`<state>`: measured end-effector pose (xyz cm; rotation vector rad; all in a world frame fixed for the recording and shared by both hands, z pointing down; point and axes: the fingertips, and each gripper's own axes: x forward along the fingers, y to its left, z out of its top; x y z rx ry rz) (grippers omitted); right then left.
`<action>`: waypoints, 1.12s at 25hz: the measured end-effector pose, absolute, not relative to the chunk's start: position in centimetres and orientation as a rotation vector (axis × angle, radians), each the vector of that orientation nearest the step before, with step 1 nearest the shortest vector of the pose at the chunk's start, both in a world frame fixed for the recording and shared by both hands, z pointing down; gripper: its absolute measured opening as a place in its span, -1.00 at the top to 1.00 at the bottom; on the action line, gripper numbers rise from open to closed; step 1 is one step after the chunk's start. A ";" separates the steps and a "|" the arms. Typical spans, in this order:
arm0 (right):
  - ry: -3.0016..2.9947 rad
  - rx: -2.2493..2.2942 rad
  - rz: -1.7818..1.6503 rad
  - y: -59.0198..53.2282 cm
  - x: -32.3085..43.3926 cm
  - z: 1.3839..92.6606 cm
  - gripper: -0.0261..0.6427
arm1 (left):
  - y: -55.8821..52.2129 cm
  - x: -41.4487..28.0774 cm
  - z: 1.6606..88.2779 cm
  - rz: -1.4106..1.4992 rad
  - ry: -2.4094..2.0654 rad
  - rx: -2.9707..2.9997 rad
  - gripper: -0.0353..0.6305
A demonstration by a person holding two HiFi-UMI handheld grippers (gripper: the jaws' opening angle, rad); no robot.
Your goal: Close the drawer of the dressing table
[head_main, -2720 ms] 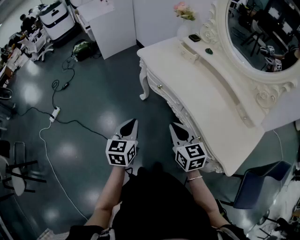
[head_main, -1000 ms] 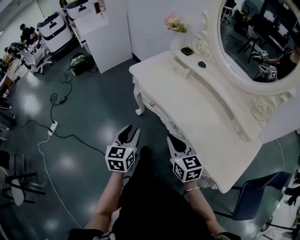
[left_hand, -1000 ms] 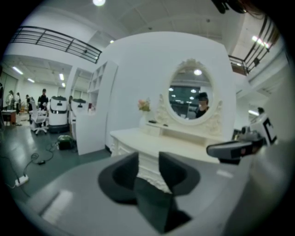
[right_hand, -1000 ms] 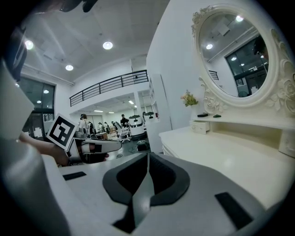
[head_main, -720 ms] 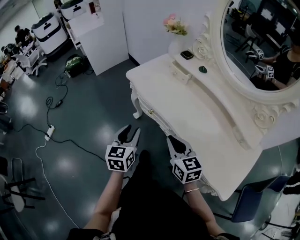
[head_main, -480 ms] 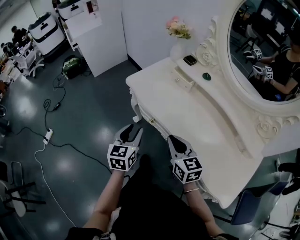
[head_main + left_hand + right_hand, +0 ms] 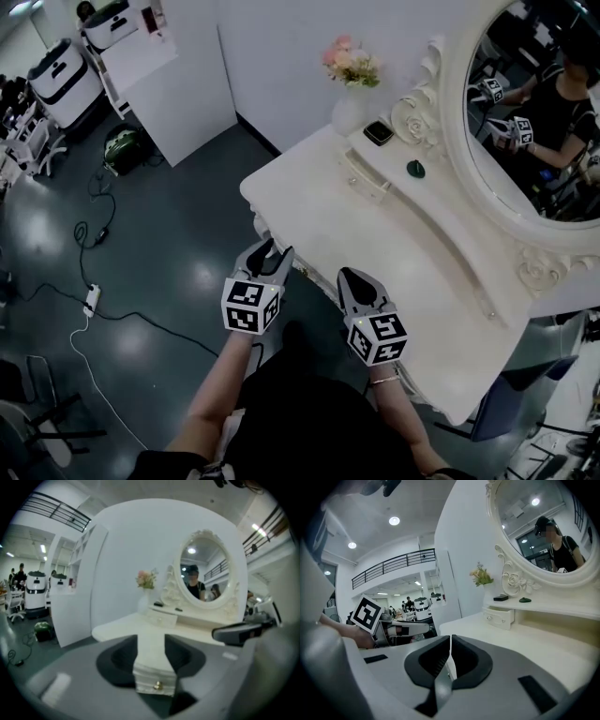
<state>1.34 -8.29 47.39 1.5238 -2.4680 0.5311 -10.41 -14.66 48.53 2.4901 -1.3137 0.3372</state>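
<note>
The white dressing table (image 7: 394, 262) stands ahead and to my right. A small drawer (image 7: 364, 175) with a knob sticks out a little from its upper shelf; it also shows as the drawer (image 7: 499, 617) in the right gripper view. My left gripper (image 7: 270, 251) hangs in front of the table's left front corner. Its jaws have just been opening and stand open (image 7: 151, 639), holding nothing; the table's front with a gold knob (image 7: 158, 685) shows through the gap. My right gripper (image 7: 349, 277) is beside it at the table's front edge, shut (image 7: 450, 639) and empty.
An oval mirror (image 7: 534, 112) rises behind the shelf. A vase of pink flowers (image 7: 349, 80), a dark flat object (image 7: 379, 132) and a small green object (image 7: 416, 169) sit on the shelf. A white cabinet (image 7: 178, 84) stands at left. Cables and a power strip (image 7: 91, 298) lie on the floor.
Both grippers have come forward to the table's left front corner, side by side. The left jaws have spread apart. The right jaws stay together.
</note>
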 end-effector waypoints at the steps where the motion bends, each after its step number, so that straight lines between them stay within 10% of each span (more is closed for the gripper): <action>1: -2.459 1.539 0.532 -8.9 1.5 47.4 0.91 | -15.5 -10.2 48.5 0.338 -1.299 2.499 0.35; 28: -2.292 1.791 0.580 -17.1 8.9 47.3 0.91 | -26.5 -0.7 50.6 0.479 -1.061 2.598 0.32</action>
